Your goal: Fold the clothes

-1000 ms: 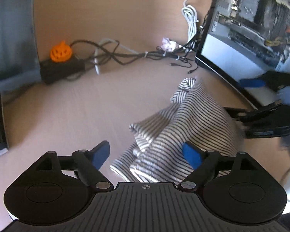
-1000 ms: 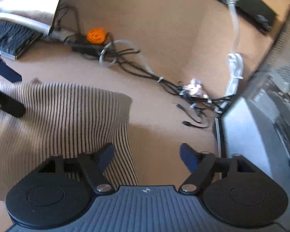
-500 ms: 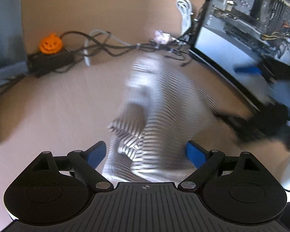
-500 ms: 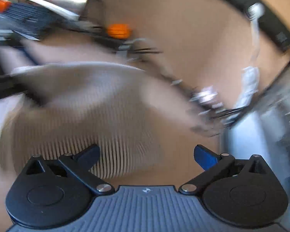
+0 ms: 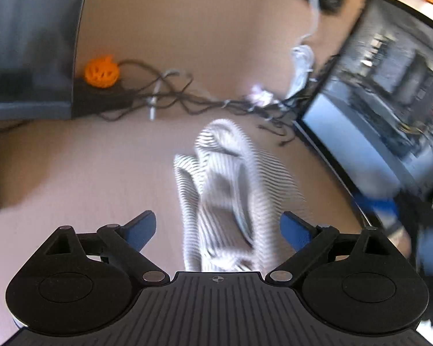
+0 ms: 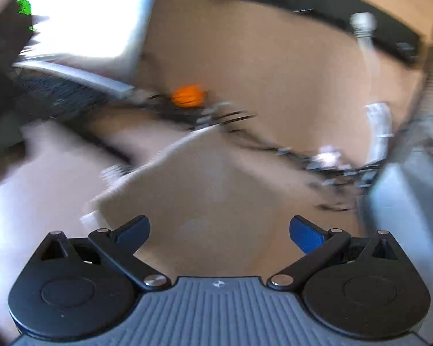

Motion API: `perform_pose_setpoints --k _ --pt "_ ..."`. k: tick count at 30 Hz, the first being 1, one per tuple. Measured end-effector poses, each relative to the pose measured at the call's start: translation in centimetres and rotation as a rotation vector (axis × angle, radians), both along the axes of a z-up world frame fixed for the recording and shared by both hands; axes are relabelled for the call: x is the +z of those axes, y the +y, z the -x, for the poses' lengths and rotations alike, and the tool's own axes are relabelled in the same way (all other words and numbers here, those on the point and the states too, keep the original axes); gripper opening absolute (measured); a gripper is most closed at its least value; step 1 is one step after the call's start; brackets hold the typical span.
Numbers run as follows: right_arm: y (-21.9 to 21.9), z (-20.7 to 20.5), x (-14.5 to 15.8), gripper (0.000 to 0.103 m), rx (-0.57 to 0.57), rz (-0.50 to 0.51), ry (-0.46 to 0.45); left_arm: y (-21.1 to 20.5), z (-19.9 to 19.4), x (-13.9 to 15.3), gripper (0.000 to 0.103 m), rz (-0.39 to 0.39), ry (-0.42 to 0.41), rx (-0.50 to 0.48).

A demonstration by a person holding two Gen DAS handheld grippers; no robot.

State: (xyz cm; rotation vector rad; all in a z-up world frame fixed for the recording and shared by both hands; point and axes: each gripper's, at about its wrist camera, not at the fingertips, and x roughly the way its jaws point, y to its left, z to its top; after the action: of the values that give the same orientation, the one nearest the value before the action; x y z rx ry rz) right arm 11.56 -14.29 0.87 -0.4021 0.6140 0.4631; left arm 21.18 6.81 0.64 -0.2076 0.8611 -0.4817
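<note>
Most open room is the bare desk [image 5: 80,170] on the left, between the left tool [image 5: 218,230] and the back wall. Back edge is clogged: a tangle of cables [image 5: 187,101] runs from the orange pumpkin [image 5: 102,71] on its black box over to the glass-sided PC case [image 5: 389,101], which walls off the right. The striped garment [image 5: 231,190] is heaped dead center. The right wrist view is too blurry to judge gaps.

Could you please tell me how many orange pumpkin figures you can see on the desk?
1 for certain: the pumpkin figure sits on the black box at the desk's back left. An orange blur at the left view's top right corner may be another.
</note>
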Motion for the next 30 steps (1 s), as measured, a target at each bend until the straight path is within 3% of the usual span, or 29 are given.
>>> perform_pose_setpoints --k 6,13,16,19,21,25,27,30 --pt "-1.1 -0.8 -1.6 0.103 -0.087 0.114 -0.015 -2.5 -1.7 -2.8 0.096 0.017 0.112 -0.076" --pt "-2.9 -2.3 -3.7 0.103 -0.227 0.283 -0.045 -7.1 2.0 -2.3 0.096 0.113 0.099 -0.276" --pt "-4.6 -2.1 -2.7 0.103 -0.262 0.274 -0.045 -7.5 3.0 -1.3 0.096 0.127 0.081 -0.311" --pt "-5.8 -0.5 -1.0 0.103 -0.245 0.205 -0.050 -5.7 2.7 0.1 0.096 0.148 0.053 -0.280" --pt "-6.1 0.6 0.3 0.103 -0.216 0.129 -0.056 -4.0 2.1 1.0 0.096 0.128 0.020 -0.207" --pt "-5.8 -0.1 1.8 0.103 -0.200 -0.022 -0.064 -2.8 0.0 1.1 0.097 -0.030 -0.014 -0.045" --pt "-5.5 -1.1 2.3 0.103 -0.215 -0.091 -0.071 -3.0 -0.6 0.6 0.097 -0.109 -0.023 -0.021" --pt "-5.6 -4.0 2.3 0.103 -0.326 -0.174 -0.064 -4.1 -1.2 -0.6 0.097 -0.179 -0.004 -0.021"
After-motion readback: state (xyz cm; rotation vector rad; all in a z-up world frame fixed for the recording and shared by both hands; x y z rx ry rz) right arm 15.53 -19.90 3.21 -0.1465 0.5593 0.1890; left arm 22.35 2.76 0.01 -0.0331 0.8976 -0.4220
